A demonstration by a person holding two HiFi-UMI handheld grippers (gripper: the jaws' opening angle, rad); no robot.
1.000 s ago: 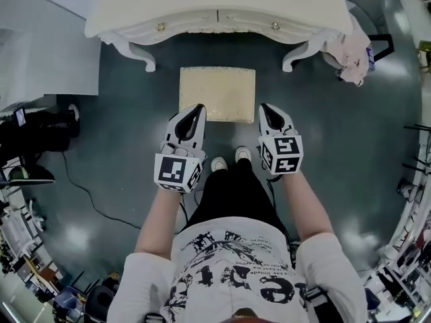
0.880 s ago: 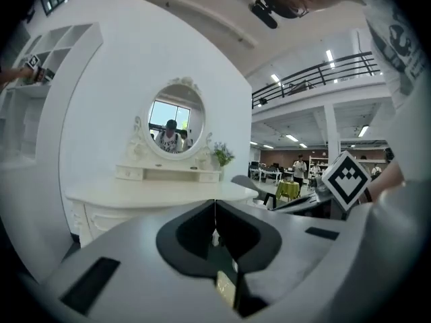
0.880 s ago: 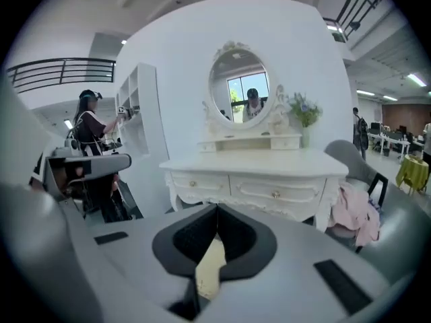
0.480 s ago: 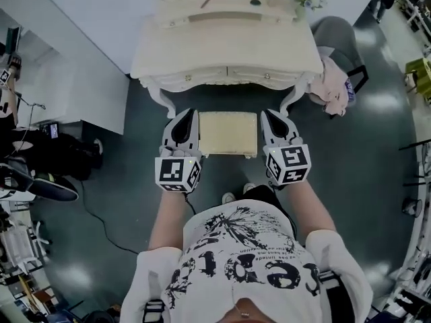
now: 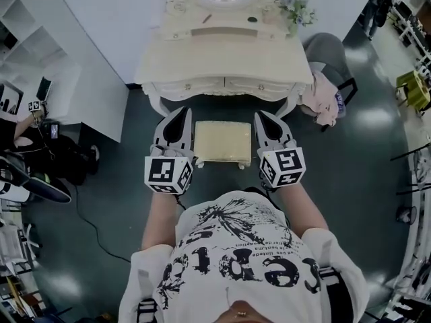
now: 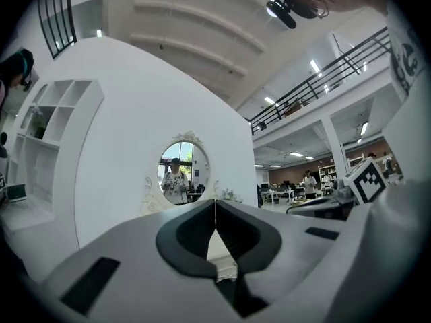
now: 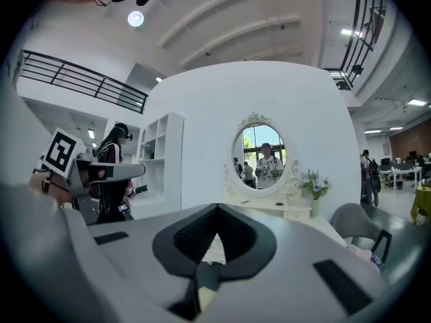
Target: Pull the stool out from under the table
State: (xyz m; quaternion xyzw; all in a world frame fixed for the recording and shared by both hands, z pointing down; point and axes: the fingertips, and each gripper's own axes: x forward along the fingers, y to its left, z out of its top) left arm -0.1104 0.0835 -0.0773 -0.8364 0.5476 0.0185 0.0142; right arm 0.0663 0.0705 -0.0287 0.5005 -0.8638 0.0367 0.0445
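Between left tongs [image 5: 182, 112] and right tongs [image 5: 259, 115], lower down: stool [image 5: 222, 142]; both tongs closed, empty.

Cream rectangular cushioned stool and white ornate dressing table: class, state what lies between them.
Only a bare strip of dark floor separates the cream cushioned stool from the white ornate dressing table, as the head view shows.

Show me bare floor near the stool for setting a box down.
Widest free floor lies right of the stool, near the draped chair. Left side is crowded with cables and gear; the dressing table blocks the front.
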